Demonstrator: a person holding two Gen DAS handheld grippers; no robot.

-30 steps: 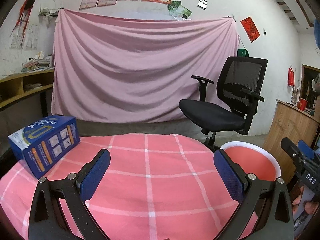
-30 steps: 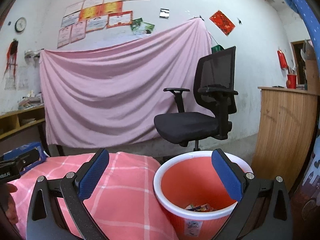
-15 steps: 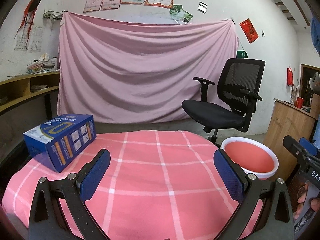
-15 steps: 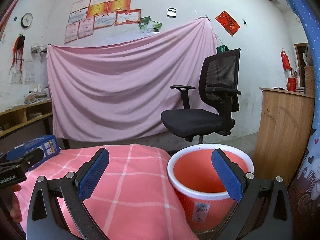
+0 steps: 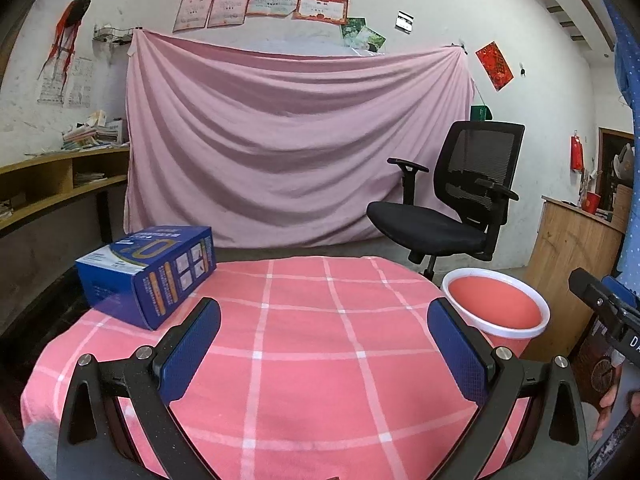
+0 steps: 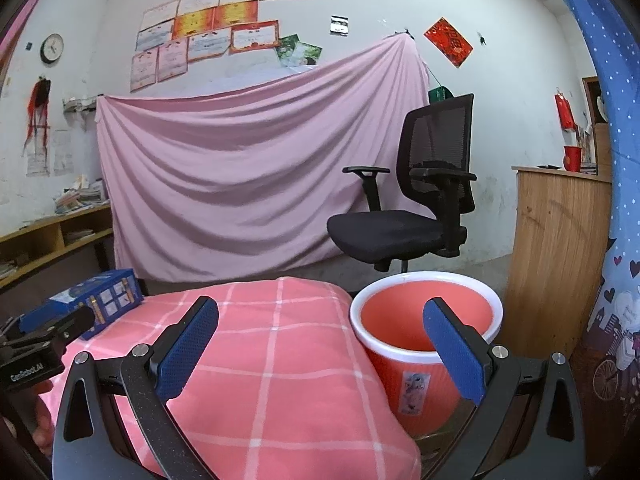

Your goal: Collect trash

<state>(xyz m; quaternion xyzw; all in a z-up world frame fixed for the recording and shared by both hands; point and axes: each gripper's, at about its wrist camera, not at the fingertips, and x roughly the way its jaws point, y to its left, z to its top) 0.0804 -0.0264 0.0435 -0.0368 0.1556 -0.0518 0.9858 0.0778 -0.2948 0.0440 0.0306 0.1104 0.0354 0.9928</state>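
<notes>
both your left gripper (image 5: 324,344) and right gripper (image 6: 320,346) are spread wide and hold nothing. you look to be between pickups: the only item on the table (image 5: 312,360) is the blue box (image 5: 148,272), far left near its edge. reach across open cloth; the bin (image 6: 426,336) stands just off the right edge.

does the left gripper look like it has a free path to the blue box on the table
Probably yes. The left gripper is open and holds nothing, and only bare checked cloth lies between it and the blue box, which sits ahead to its left.
</notes>
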